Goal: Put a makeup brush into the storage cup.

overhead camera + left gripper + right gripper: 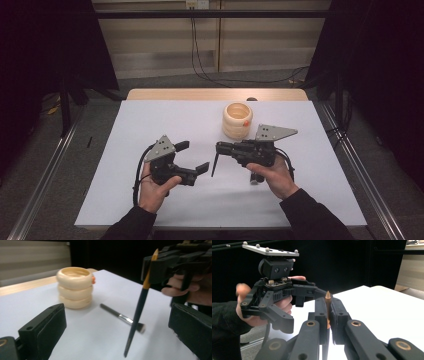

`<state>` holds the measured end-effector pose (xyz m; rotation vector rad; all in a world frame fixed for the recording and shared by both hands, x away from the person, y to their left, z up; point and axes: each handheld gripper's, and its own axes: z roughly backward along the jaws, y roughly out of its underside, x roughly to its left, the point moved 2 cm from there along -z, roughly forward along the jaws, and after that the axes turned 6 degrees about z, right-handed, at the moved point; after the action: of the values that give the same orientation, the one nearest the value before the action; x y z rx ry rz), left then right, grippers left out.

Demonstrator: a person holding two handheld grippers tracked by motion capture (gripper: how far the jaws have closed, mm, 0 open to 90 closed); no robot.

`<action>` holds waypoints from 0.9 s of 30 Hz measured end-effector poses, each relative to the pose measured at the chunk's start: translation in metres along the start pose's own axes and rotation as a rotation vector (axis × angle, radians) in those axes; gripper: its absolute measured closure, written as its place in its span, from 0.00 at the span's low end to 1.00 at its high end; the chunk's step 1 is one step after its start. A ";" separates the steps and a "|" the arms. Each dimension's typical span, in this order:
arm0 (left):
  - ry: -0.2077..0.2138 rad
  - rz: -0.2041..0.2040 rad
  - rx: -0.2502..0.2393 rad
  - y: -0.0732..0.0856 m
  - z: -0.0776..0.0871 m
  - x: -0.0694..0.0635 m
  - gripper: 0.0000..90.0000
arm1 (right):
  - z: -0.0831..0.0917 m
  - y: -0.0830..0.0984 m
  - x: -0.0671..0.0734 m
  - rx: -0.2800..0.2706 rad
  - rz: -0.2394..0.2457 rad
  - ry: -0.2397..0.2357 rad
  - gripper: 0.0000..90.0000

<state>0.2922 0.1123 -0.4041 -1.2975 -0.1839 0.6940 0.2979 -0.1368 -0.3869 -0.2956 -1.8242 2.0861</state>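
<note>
The right tool (220, 146) has its jaws clamped on a dark brush (140, 307) by its orange-tipped end, so the rest hangs over the tabletop (150, 115). The left tool (192, 157) is spread wide and empty. A second brush (120, 316) lies flat near the stacked cream holder (237, 120) (probably where both are headed). If so, neither is in yet. There's plenty of bare white surface all round, edges well away.
</note>
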 end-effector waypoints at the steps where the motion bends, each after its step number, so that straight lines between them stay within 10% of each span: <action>1: -0.009 -0.003 -0.004 0.000 0.002 0.001 0.02 | 0.001 0.000 -0.001 0.001 0.003 0.003 0.95; 7: -0.051 -0.049 -0.021 0.005 0.013 0.006 0.02 | 0.002 0.000 -0.002 0.003 0.013 0.012 0.95; 27: -0.178 -0.013 -0.047 0.039 0.063 0.027 0.02 | 0.009 -0.001 -0.008 0.015 0.030 0.049 0.95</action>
<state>0.2680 0.1826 -0.4287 -1.2782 -0.3542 0.7983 0.3023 -0.1482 -0.3855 -0.3693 -1.7858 2.0934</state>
